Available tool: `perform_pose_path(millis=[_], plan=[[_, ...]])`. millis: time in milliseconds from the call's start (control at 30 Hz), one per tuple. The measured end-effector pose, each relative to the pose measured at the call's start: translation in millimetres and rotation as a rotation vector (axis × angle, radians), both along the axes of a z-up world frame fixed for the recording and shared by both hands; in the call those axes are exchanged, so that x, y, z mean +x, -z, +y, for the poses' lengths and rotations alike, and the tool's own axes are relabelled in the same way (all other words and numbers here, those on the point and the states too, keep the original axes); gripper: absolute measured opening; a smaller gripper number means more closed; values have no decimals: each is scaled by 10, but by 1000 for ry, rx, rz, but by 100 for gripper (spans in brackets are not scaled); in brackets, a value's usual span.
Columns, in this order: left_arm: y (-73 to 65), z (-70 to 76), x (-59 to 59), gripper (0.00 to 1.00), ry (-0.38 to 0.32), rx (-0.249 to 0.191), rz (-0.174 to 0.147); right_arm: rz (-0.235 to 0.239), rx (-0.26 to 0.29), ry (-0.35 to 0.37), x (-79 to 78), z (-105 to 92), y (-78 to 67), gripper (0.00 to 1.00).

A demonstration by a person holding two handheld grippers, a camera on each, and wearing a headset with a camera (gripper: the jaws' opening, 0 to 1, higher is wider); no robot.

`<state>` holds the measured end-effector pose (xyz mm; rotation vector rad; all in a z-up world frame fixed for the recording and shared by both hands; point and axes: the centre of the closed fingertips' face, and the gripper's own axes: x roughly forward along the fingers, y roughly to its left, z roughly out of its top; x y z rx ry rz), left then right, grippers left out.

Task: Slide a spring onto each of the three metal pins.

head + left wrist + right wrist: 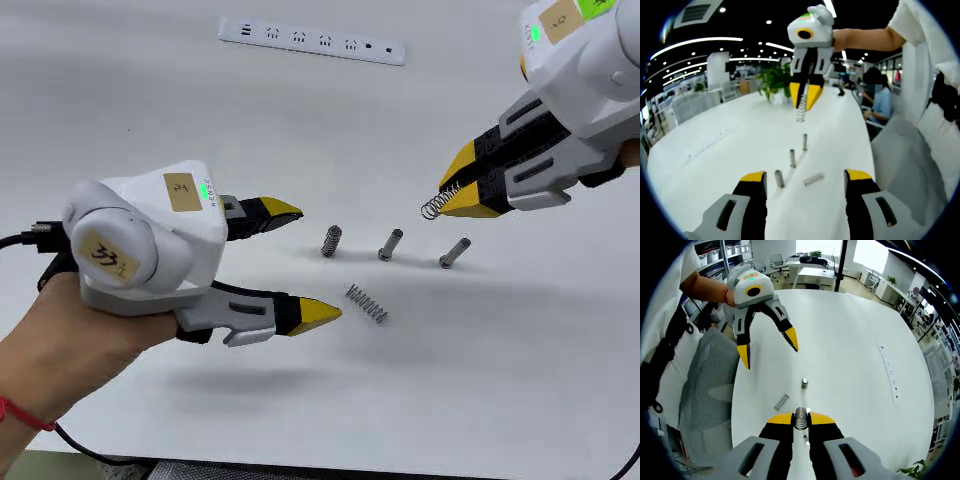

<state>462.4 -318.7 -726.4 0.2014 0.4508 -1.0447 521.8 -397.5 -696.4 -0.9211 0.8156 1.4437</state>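
Observation:
Three metal pins stand in a row on the white table [300, 130]. The left pin [331, 240] wears a spring; the middle pin [390, 244] and right pin [454, 252] are bare. A loose spring [366, 303] lies in front of them. My right gripper [452, 197] hovers above and right of the pins, shut on a second spring [434, 207] that hangs from its tips [800, 418]. My left gripper [305, 262] is open, just left of the row, holding nothing. In the left gripper view the pins [793, 158] and loose spring [813, 178] lie ahead of its spread jaws.
A white power strip [311, 41] lies at the table's far side. A grey mesh chair [707, 390] stands beside the table edge, and a cable [20, 240] trails from the left gripper. A person in blue [882, 102] sits in the office background.

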Motion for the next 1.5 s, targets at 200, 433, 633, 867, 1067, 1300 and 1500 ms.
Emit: perform_pose_path(millis=[200, 433, 633, 867, 1067, 1300, 1500], plan=[[61, 104, 31, 71, -24, 10, 14, -18, -31, -4, 80, 32, 188, 12], [64, 141, 65, 78, -44, -11, 18, -3, -61, -7, 96, 48, 401, 12], [66, 151, 95, 83, -60, -37, 31, 0, -83, -10, 173, 52, 545, 12], [84, 153, 107, 85, -64, -48, 39, 7, -108, -20, 171, 72, 622, 12], [102, 140, 100, 85, -66, -56, 47, 18, -123, -27, 142, 77, 660, 12], [124, 124, 89, 86, -70, -67, 56, 26, -131, -27, 144, 91, 710, 12], [139, 124, 86, 86, -70, -72, 60, 31, -139, -28, 139, 94, 752, 12]])
